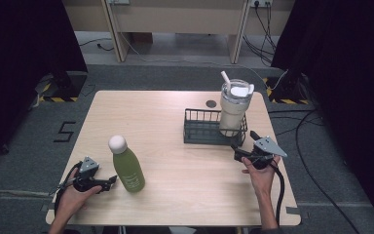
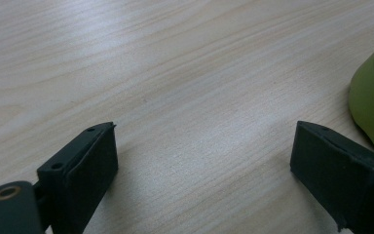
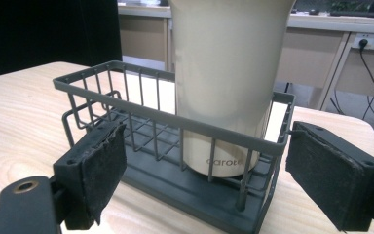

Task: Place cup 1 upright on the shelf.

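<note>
Light wood bench point(image 1: 175, 146) on grey carpet, dark curtains both sides. Green bottle point(image 1: 128, 168) stands lower left, just beside left gripper point(image 1: 108, 183), jaws wide apart, empty. Right gripper point(image 1: 243, 144), jaws wide, empty, faces wire basket point(image 1: 199, 127) holding cream tumbler point(image 1: 233, 112), right of centre.

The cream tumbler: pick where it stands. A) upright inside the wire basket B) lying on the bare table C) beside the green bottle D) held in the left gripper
A: the cream tumbler stands upright inside the wire basket, at its right end.
</note>
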Available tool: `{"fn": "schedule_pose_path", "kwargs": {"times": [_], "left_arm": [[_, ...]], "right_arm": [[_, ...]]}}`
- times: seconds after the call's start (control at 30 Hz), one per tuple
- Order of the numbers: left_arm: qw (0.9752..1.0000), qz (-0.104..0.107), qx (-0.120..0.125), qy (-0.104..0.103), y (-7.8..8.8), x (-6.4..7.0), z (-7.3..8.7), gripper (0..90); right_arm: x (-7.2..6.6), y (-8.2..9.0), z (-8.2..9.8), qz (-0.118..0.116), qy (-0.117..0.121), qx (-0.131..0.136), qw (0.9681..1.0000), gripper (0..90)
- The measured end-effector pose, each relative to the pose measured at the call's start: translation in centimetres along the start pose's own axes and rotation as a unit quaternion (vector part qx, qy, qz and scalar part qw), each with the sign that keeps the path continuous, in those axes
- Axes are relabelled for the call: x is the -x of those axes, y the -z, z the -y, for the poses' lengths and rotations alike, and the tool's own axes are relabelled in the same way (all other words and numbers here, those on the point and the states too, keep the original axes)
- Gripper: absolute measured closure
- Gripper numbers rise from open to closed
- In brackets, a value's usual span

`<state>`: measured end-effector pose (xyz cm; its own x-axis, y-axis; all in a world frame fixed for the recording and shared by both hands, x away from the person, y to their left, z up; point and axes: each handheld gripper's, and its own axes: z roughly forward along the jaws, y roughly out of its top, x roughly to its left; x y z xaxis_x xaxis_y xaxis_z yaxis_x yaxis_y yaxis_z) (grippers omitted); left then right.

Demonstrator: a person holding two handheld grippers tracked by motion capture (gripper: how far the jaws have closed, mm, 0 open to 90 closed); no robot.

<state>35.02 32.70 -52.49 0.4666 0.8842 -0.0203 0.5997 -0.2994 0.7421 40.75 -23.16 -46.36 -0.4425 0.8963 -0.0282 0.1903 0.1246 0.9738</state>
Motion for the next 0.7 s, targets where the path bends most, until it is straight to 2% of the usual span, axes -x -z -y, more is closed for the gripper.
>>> {"fn": "schedule_pose_path", "kwargs": {"times": [0.13,0.33,0.47,0.53,0.7], "left_arm": [[1.0,0.0,0.0,0.0,0.0,0.0,0.0,9.4],[1.0,0.0,0.0,-0.001,0.0,0.0,0.0,9.5],[1.0,-0.001,0.0,0.0,0.0,0.0,0.0,9.6],[1.0,-0.001,0.0,0.0,0.0,0.0,0.0,9.6],[1.0,0.0,0.0,0.0,0.0,0.0,0.0,9.7]], "right_arm": [[-0.3,0.4,-0.2,-0.005,0.0,0.004,1.0,15.0],[-0.7,0.8,0.0,-0.005,0.012,-0.005,0.9999,15.2],[-0.7,1.1,0.8,-0.004,0.006,-0.01,0.9999,15.2],[-0.7,1.2,1.1,-0.004,0.012,-0.021,0.9997,15.2],[-0.7,2.0,1.8,-0.003,0.005,-0.023,0.9997,15.1]]}}
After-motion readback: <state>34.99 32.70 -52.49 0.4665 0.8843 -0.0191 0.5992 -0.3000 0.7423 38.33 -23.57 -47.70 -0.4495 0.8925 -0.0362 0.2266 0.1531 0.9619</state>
